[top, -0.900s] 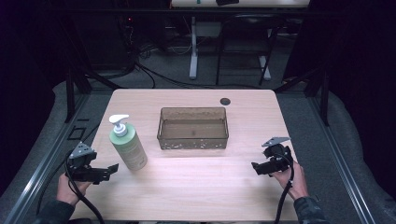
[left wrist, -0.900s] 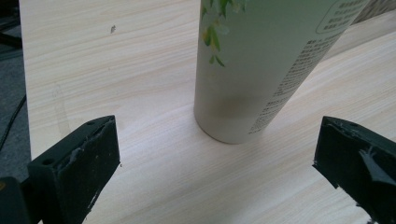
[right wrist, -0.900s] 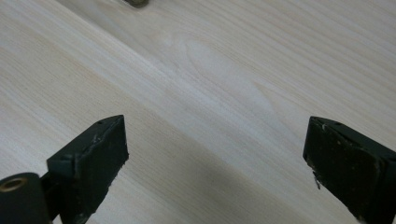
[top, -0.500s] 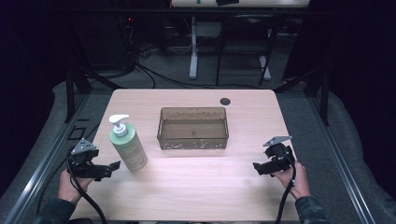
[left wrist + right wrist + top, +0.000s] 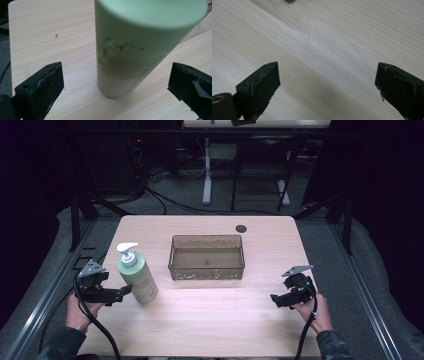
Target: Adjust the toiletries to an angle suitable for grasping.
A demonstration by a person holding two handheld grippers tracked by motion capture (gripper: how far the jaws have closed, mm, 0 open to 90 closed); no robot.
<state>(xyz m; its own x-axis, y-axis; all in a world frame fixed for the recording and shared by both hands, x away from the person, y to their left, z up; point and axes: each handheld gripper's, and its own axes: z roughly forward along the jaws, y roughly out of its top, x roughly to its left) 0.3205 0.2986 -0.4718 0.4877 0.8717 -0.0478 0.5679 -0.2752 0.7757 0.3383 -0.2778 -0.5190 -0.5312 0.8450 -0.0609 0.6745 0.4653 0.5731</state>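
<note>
Pump bottle, near table's left edge: rigid, smooth, top-heavy I judge; my left gripper gapes astride its lower body, right gripper spread, empty.

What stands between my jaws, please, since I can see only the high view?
Observer: In the left gripper view the green bottle stands between the open jaws, touching neither.
Operator: Is there any print on it?
Observer: Yes, a small flower sprig on its side.
Operator: And the right gripper?
Observer: Its jaws are wide open over bare table, with nothing between them.
</note>
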